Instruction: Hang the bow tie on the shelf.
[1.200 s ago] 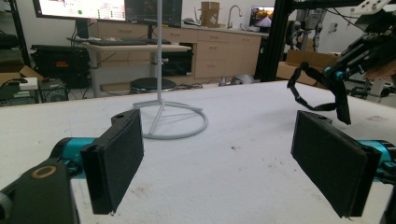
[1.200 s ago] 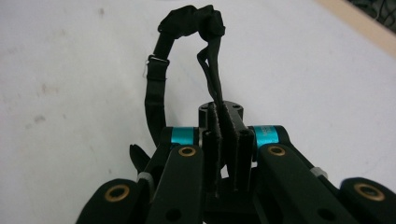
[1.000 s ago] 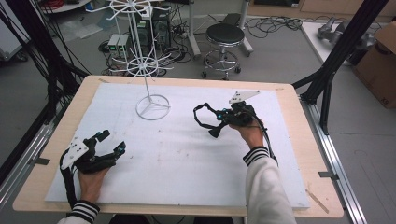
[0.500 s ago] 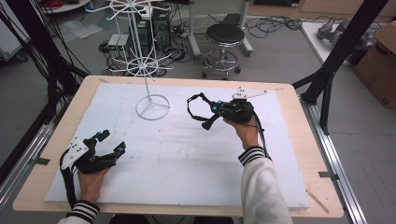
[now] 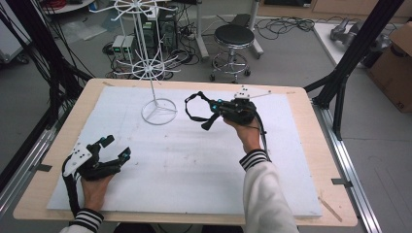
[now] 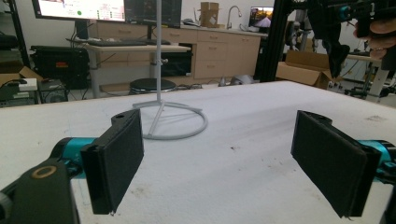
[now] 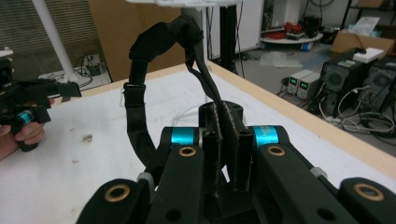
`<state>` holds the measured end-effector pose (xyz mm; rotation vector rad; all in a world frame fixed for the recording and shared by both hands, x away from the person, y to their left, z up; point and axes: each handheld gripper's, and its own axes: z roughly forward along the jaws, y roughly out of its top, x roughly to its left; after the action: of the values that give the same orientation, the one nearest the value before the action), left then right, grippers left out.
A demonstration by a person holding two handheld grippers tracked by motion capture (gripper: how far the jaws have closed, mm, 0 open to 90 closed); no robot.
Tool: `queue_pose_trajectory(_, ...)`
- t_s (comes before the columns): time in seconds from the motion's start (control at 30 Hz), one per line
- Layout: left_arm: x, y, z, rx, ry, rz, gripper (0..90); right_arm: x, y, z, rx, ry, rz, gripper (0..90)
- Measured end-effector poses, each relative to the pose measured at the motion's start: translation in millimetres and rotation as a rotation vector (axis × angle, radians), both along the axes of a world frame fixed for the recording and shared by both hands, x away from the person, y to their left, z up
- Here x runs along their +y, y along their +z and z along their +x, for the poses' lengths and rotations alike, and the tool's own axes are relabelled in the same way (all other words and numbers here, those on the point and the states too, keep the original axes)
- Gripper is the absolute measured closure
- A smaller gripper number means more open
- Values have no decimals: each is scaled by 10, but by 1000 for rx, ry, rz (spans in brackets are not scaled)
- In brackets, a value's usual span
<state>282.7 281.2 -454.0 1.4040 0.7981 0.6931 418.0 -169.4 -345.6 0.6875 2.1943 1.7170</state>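
Right tool carrying a black strap toward the wire stand

The right tool (image 5: 214, 114) is holding its jaws clamped on a black strap (image 5: 194, 104), lifted above the table (image 5: 194, 165) near the white wire stand (image 5: 158, 109). The left tool (image 5: 109, 153) is resting low, jaws wide apart. The strap's hanging loop could snag a hook or tip the light stand.
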Motion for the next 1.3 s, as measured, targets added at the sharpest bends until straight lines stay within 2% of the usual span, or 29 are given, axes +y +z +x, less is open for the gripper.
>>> queue_pose_trajectory(0.17,1,-1,0,0,1,-3,174,164,100,37,-28,14,-3,862)
queue_pose_trajectory(0.27,1,-1,0,-1,0,-4,174,219,124,56,-19,15,7,862)
queue_pose_trajectory(0.4,4,0,0,1,0,-3,174,307,179,81,-30,22,12,862)
queue_pose_trajectory(0.53,3,-1,-1,1,0,-4,174,433,249,120,-35,32,36,862)
queue_pose_trajectory(0.9,-1,-1,-1,0,3,-2,176,846,348,260,-49,56,43,862)
queue_pose_trajectory(1.13,1,-1,0,-1,1,-1,176,1017,349,355,-52,34,16,862)
queue_pose_trajectory(1.3,2,0,0,1,1,-1,176,1073,345,427,-51,14,29,862)
